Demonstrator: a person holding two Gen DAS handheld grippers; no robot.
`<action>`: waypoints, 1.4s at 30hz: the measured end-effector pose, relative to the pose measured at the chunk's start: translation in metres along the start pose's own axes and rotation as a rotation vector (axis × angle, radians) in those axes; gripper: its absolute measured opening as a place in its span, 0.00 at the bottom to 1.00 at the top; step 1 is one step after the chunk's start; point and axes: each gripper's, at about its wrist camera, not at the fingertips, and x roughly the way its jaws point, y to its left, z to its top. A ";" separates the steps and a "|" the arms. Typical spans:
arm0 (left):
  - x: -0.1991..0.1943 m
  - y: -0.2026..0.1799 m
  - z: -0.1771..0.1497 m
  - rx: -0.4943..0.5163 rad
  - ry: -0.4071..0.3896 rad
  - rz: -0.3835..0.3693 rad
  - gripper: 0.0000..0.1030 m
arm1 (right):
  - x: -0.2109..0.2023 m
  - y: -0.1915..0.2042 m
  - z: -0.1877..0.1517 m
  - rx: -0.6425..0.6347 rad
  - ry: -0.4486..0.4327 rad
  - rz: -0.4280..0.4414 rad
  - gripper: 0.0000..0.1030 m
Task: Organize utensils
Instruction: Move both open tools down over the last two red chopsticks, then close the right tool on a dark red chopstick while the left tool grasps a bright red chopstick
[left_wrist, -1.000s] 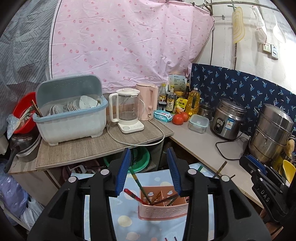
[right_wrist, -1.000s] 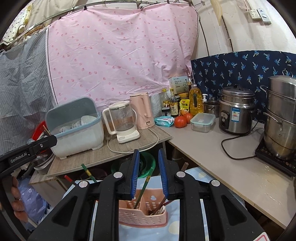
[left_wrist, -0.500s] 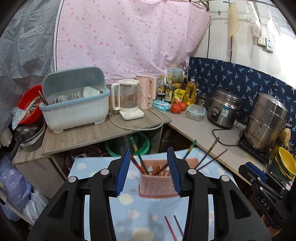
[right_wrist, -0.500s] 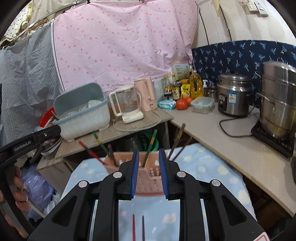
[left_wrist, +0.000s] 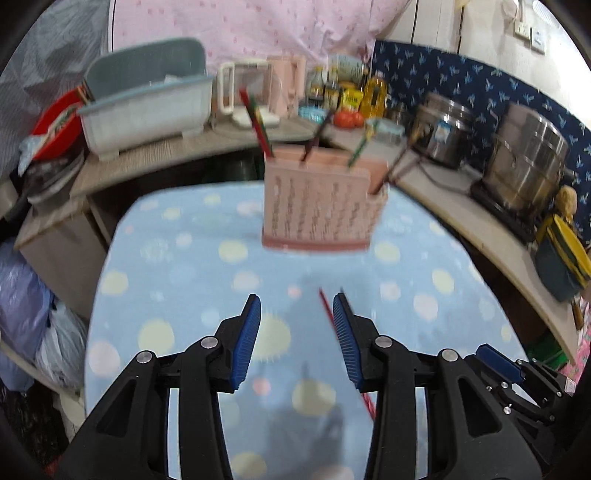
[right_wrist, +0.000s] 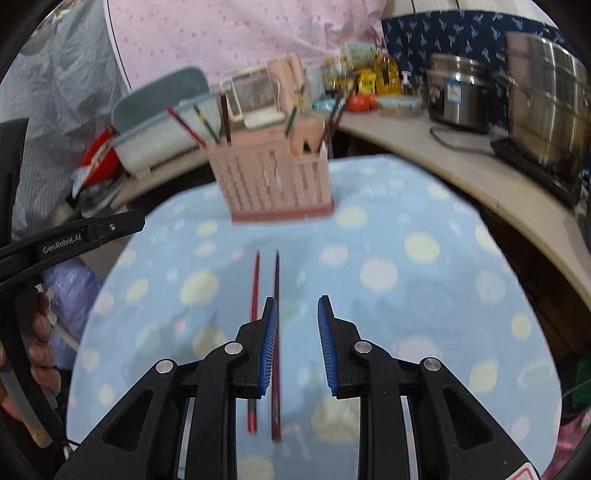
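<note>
A pink slotted utensil holder (left_wrist: 317, 210) (right_wrist: 271, 181) stands upright at the far side of the blue dotted tablecloth (left_wrist: 177, 266) (right_wrist: 406, 288), with several chopsticks sticking out of it. Two loose chopsticks lie on the cloth, one red (right_wrist: 255, 284) and one dark (right_wrist: 276, 280); the red one (left_wrist: 327, 306) also shows in the left wrist view. My left gripper (left_wrist: 296, 332) is open and empty above the cloth, the red chopstick by its right finger. My right gripper (right_wrist: 295, 332) is open and empty, the dark chopstick running under its left finger.
Behind the table a wooden counter carries a grey-blue dish bin (left_wrist: 144, 107), a white blender jug (left_wrist: 240, 92), a pink kettle (right_wrist: 284, 81), bottles and tomatoes (left_wrist: 347, 118). A rice cooker (left_wrist: 443, 129) and steel pots (left_wrist: 528, 166) stand on the right counter. The other gripper's body (right_wrist: 74, 240) is at left.
Both wrist views have tilted down and dropped toward the tablecloth. The holder now sits higher in frame and the loose chopsticks lie close to the fingers. Both grippers have stayed open.
</note>
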 end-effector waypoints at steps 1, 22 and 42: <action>0.003 -0.002 -0.008 0.004 0.016 0.000 0.38 | 0.003 -0.001 -0.013 0.003 0.028 0.004 0.22; 0.016 -0.009 -0.098 0.001 0.198 -0.003 0.38 | 0.032 0.018 -0.085 -0.065 0.181 0.031 0.22; 0.020 -0.050 -0.114 0.063 0.240 -0.074 0.50 | 0.024 -0.003 -0.087 -0.031 0.151 -0.001 0.07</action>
